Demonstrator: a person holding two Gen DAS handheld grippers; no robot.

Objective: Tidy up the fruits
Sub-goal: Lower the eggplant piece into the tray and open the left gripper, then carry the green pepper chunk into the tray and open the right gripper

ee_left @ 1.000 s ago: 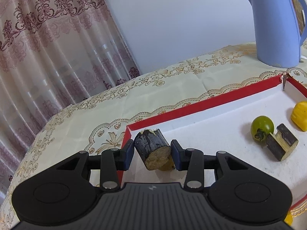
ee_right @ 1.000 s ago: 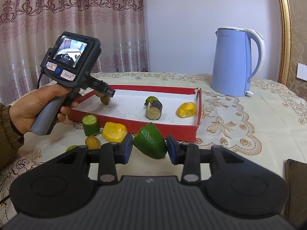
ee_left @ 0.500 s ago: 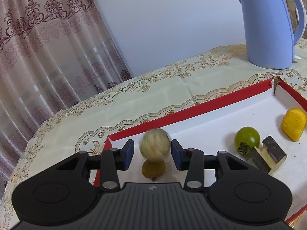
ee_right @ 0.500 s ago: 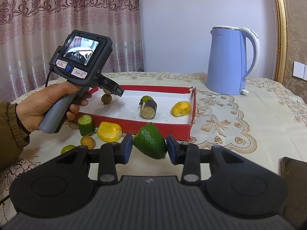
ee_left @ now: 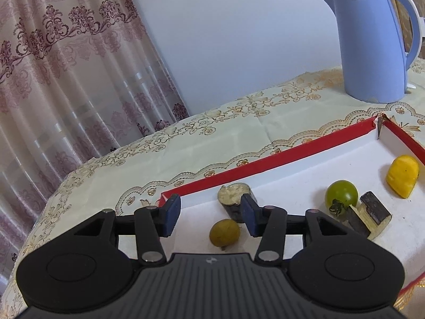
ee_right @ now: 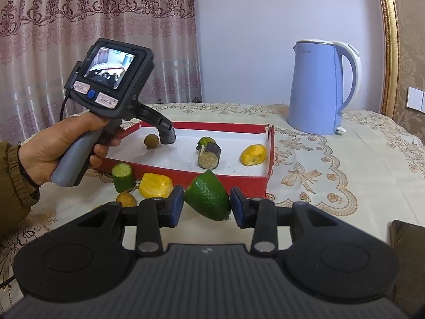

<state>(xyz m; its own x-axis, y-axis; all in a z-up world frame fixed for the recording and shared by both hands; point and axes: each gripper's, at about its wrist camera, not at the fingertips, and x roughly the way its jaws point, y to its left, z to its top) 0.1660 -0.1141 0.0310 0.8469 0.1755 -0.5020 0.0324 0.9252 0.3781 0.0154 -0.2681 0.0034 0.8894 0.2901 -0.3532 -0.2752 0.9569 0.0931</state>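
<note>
Cream tablecloth point(ee_right: 332, 159) was spread under the red tray point(ee_right: 239, 179). Left gripper point(ee_left: 209, 214), jaws just opened, was hung empty over the tray's dark stub point(ee_left: 233, 199). Before the tray, the green wedge point(ee_right: 208, 199) was clamped by the right gripper point(ee_right: 207, 207).

Left gripper point(ee_left: 209, 215): jaws just opened, nothing gripped. Right gripper point(ee_right: 207, 207): jaws clamped. Left hand point(ee_right: 57, 146) grips the handle.

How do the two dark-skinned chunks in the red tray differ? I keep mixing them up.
The chunk by the left gripper stands upright near the tray's corner, pale cut face up, next to a small brown fruit. The chunk mid-tray lies on its side, cut face sideways, against a green tomato.

Both have dark skin and pale flesh, and both rest free inside the tray.
</note>
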